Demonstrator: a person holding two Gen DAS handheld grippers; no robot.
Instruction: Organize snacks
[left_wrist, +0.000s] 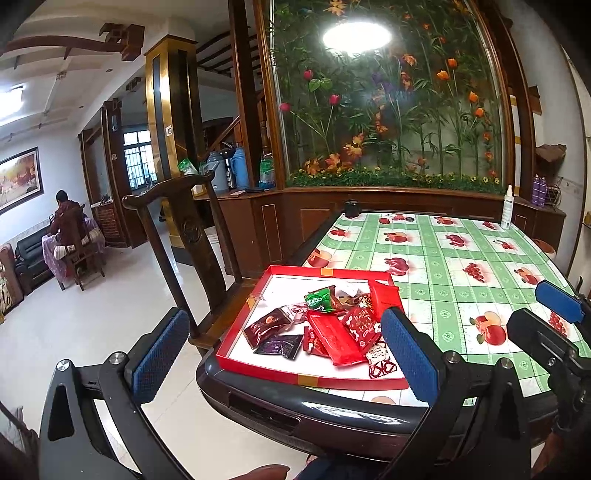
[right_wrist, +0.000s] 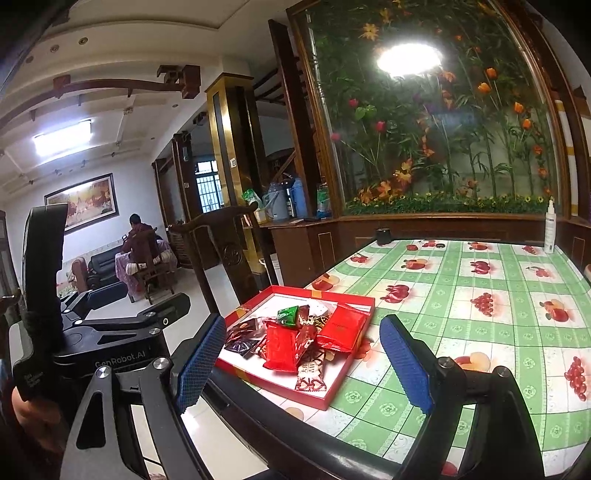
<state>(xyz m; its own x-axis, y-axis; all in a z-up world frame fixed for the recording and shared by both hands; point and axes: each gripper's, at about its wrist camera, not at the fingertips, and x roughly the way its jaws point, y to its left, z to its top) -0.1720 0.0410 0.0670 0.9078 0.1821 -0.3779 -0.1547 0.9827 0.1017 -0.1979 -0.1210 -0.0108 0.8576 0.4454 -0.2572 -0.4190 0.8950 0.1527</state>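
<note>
Green-checked cloth with fruit prints covers the table (left_wrist: 454, 258), which fills the right of the scene. On its near left corner sits a red tray (left_wrist: 236, 336) holding the snacks (left_wrist: 325, 325), a loose heap of red, green and dark packets. Left gripper (left_wrist: 284, 354) and right gripper (right_wrist: 306, 365) both hang before the tray, each spread wide and empty.

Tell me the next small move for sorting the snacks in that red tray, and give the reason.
Probably bring the right gripper forward and down onto the large red foil packet on top of the pile. Both grippers, the left gripper too, are open, empty and short of the shallow red cardboard tray at the table's near corner. That packet lies uppermost and nearest.
</note>
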